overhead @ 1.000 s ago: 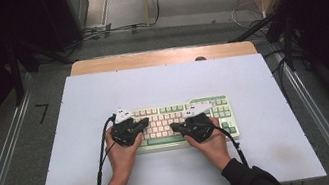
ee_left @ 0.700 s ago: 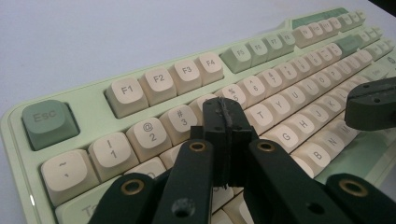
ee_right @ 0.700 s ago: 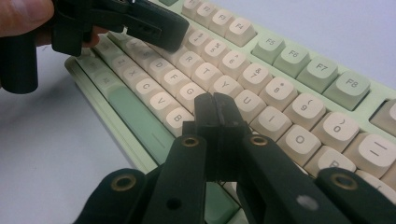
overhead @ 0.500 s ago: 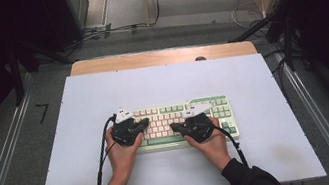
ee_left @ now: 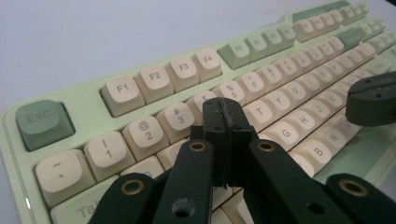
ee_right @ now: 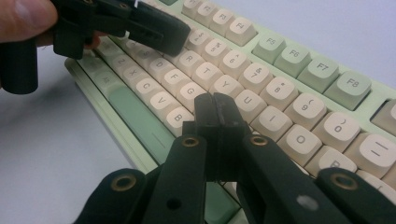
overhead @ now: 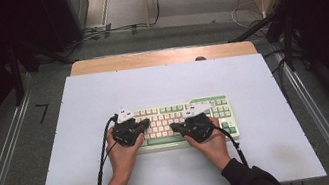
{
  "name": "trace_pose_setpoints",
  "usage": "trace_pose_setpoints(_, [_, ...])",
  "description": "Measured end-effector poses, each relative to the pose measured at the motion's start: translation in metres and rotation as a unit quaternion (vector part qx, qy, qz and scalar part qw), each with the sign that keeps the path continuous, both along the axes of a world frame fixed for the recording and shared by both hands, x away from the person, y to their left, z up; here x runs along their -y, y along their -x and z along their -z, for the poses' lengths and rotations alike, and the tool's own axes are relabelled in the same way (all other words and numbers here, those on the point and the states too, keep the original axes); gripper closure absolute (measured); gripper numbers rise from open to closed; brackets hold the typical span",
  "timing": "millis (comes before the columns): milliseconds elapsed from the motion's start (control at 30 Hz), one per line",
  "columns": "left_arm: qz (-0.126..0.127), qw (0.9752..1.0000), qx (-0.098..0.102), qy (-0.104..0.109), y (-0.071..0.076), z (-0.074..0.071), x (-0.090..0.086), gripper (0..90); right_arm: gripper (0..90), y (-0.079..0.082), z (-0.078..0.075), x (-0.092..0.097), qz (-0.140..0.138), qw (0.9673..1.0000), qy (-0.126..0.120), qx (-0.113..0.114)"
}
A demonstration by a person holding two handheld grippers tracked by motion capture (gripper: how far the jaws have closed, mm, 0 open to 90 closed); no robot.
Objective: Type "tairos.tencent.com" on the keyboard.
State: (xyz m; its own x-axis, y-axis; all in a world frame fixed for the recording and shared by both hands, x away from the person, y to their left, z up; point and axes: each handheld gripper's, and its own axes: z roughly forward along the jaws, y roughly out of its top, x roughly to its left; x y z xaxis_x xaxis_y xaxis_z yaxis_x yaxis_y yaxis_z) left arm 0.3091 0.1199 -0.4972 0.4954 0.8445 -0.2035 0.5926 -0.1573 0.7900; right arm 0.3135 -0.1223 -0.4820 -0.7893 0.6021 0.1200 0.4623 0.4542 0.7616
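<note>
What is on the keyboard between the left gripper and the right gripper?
In the high view, only keys of the keyboard lie between the left gripper and the right gripper; nothing else sits there. Both have jaws shut.

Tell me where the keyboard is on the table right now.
In the high view the keyboard lies near the middle of the white table, a little toward the person, with the shut left gripper and right gripper over its keys.
</note>
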Motion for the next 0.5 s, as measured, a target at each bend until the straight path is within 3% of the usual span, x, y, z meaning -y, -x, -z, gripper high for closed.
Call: trace_pose_setpoints(500, [-0.002, 0.9993, 0.021, 0.029, 0.0056, -0.0101, -0.0044, 90.0, 87.6, 0.0004, 0.0001, -0.0005, -0.001, 1.0, -0.001, -0.001])
